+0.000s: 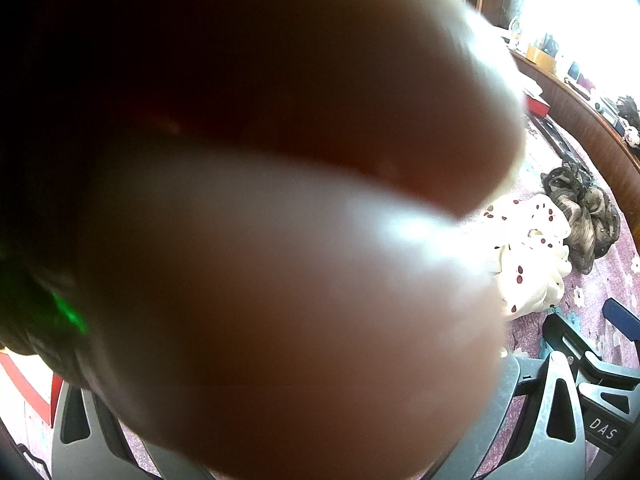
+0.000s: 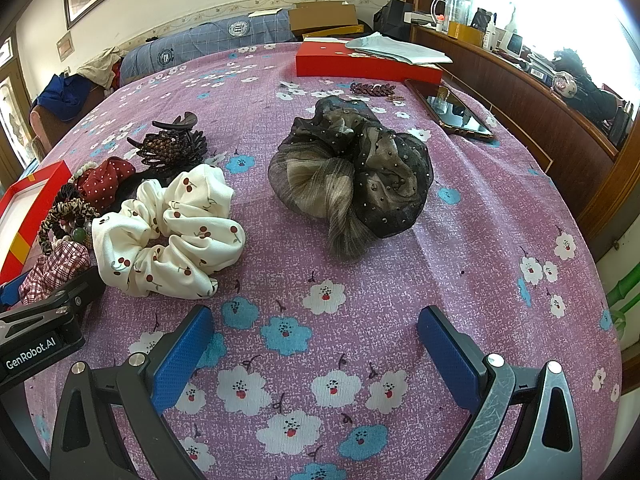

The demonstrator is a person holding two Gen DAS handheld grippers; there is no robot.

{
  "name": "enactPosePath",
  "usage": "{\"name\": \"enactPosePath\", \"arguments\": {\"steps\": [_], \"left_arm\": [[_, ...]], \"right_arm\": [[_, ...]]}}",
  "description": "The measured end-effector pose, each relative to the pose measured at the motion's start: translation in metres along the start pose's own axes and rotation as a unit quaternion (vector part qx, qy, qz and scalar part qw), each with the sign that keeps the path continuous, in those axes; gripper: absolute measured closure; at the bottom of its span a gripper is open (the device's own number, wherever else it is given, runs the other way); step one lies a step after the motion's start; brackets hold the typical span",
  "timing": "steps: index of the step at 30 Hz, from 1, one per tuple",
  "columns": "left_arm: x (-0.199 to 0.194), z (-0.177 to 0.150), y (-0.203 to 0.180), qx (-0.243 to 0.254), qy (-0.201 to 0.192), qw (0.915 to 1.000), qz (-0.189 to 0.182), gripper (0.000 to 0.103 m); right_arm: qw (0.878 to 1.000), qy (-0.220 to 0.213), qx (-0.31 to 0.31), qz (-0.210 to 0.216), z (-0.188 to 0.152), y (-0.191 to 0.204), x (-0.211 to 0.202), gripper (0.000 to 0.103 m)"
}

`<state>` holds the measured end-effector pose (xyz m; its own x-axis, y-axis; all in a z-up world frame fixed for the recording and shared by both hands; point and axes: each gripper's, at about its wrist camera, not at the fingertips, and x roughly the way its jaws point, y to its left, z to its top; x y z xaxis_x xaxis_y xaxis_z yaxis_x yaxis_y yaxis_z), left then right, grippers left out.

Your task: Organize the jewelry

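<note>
Purple floral bedspread (image 2: 360, 280) carries a dark sheer beaded scrunchie (image 2: 352, 176), lying straight ahead of the right tool (image 2: 316, 344), whose jaws are released and empty. Cream cherry-print scrunchie (image 2: 168, 232) lies ahead-left. Left tool: lens blocked by a blur, state undeterminable.

Left wrist view is mostly useless: a huge blurry pinkish blob (image 1: 260, 220) sits right on the lens, from 9 o'clock past center, so the left gripper's fingertips are hidden. Can't tell what it is. White cherry scrunchie (image 1: 528, 256) peeks out at 3 o'clock, half covered.
</note>
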<state>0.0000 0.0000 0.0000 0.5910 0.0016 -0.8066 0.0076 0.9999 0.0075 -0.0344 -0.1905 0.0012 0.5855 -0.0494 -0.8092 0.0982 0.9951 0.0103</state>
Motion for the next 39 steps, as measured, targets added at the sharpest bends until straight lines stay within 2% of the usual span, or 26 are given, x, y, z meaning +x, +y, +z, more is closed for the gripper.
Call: {"name": "enactPosePath", "arguments": {"steps": [27,36,39], "left_arm": [[0.0,0.0,0.0,0.0,0.0,1.0,0.0,0.0],[0.0,0.0,0.0,0.007,0.003,1.0,-0.005,0.0],[-0.003,0.002,0.003,0.026,0.036,0.9989,-0.014,0.0]], "right_arm": [[1.0,0.0,0.0,0.0,-0.002,0.0,0.001,0.0],[0.999,0.042,0.005,-0.003,0.007,0.0,0.003,0.0],[0.999,0.052,0.004,-0.003,0.005,-0.002,0.007,0.0]]}}
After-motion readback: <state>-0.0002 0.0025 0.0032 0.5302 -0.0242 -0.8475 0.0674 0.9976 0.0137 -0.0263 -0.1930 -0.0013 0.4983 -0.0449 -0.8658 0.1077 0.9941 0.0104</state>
